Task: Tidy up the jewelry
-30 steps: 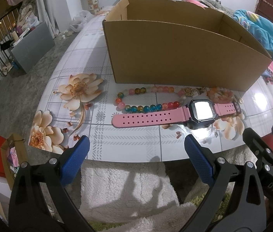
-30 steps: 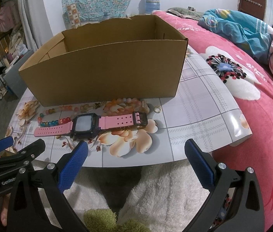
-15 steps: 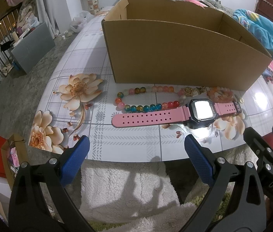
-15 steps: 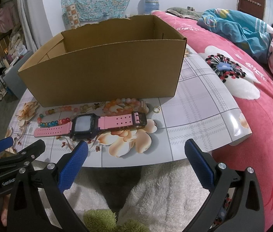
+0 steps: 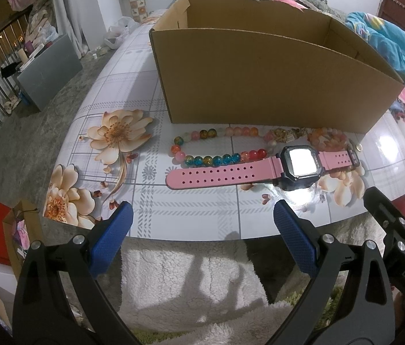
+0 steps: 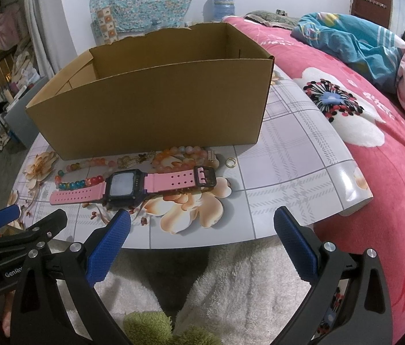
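Left wrist view: the left gripper [image 5: 202,227] is held with its jaws wide apart and empty, short of the near edge of the bench [image 5: 202,218], above a white fleece rug [image 5: 191,273]. The right gripper [image 6: 202,230] is shown in the right wrist view in the same state, jaws spread wide and nothing held.

A pink watch [image 5: 260,169] is laid flat on the bench, nearest of all the jewelry to both grippers. Its long axis is set crosswise to the line of the jaws, running left to right: the holed strap end points left and the buckle end [image 6: 205,176] right. The watch face [image 6: 122,185] lies ahead and slightly left of the right gripper, while from the left gripper the face sits ahead and to the right and the long strap lies straight ahead. Just behind the watch a string of coloured beads [image 5: 217,146] is seen, then a paler bead bracelet [image 6: 185,155] and a small gold ring [image 6: 230,162], all close to the front wall of an open cardboard box [image 5: 260,74].

Nothing appears to have been put in the box yet. The left gripper is judged better placed for the strap, the right for the face and buckle end; the jaws would close across the strap's width without turning.
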Available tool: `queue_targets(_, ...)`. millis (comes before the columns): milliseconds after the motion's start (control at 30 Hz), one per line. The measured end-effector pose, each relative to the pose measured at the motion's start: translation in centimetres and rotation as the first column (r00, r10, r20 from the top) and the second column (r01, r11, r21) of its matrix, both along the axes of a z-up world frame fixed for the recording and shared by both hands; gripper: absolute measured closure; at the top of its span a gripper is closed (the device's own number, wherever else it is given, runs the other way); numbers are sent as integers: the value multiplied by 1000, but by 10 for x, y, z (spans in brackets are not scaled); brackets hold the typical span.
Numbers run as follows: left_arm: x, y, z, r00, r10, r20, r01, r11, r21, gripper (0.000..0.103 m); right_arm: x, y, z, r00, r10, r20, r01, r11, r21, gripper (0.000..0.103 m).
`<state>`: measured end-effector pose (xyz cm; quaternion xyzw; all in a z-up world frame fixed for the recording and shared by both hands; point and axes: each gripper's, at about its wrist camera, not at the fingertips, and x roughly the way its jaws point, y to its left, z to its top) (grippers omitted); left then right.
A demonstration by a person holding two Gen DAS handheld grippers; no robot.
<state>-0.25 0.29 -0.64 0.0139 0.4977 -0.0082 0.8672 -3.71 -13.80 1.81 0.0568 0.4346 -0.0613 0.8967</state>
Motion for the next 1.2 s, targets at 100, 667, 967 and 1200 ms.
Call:
queue_targets(100,0,0,0,1000,1,1,-1,1000,3,8,0,0,0,1000,-1,2,1,1000,0,6)
queue_targets(667,20,9,-4,996,-73,47,71,997,37,8,25,-9,10,990,130,58,-130,991,-4,6)
queue_targets(967,14,40,1,972,-160,174,188,969,-158,8,51,39,4,834,552,19,-552,834,-5,11)
queue_targets(1200,16,48,2,965,-165,204,209,953,-218,8,79,63,-22,724,680,-119,-688,723,-56,23)
